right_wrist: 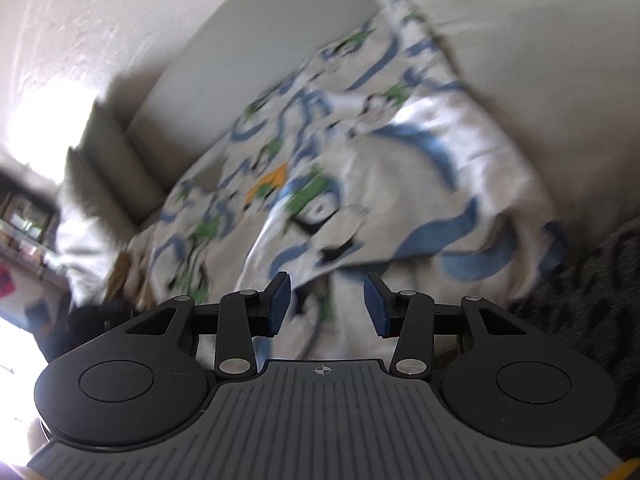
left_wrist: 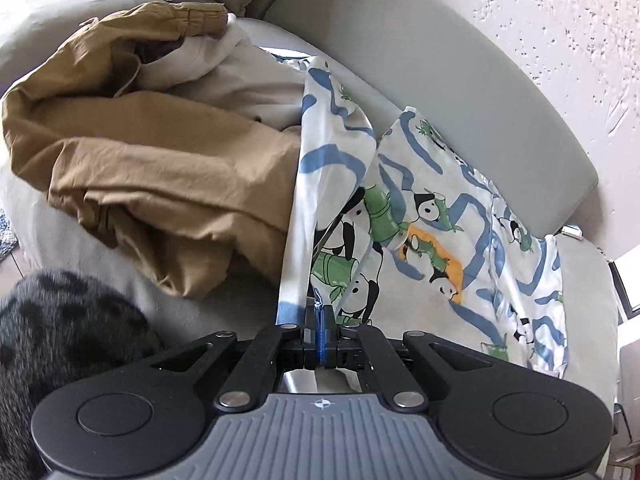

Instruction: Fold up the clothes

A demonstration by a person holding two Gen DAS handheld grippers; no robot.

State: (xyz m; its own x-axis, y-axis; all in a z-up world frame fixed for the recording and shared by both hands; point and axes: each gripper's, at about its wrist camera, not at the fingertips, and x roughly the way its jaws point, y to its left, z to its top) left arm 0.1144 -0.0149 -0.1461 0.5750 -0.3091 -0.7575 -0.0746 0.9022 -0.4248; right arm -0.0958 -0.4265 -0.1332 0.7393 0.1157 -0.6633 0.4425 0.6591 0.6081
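- Left gripper (left_wrist: 319,322) first: its jaws are pressed together on a blue-trimmed edge of the panda-print garment (left_wrist: 420,216), pinching it tight right at the fingertips.
- From that pinch the printed cloth rises ahead of the fingers as a taut fold, then spreads out to the right across the grey sofa seat (left_wrist: 588,280).
- Left of the fingers and a little further out, a crumpled tan garment (left_wrist: 152,168) lies heaped, with white fabric (left_wrist: 224,76) tucked behind it.
- Low on the left, a dark fuzzy sleeve (left_wrist: 60,328) edges into view.
- Over to the right gripper (right_wrist: 326,304): jaws spread wide, nothing between the blue pads (right_wrist: 280,304), hovering just above the same printed garment (right_wrist: 360,168).
- That view is motion-blurred; the cloth runs ahead of the fingers toward the sofa backrest (right_wrist: 240,52).
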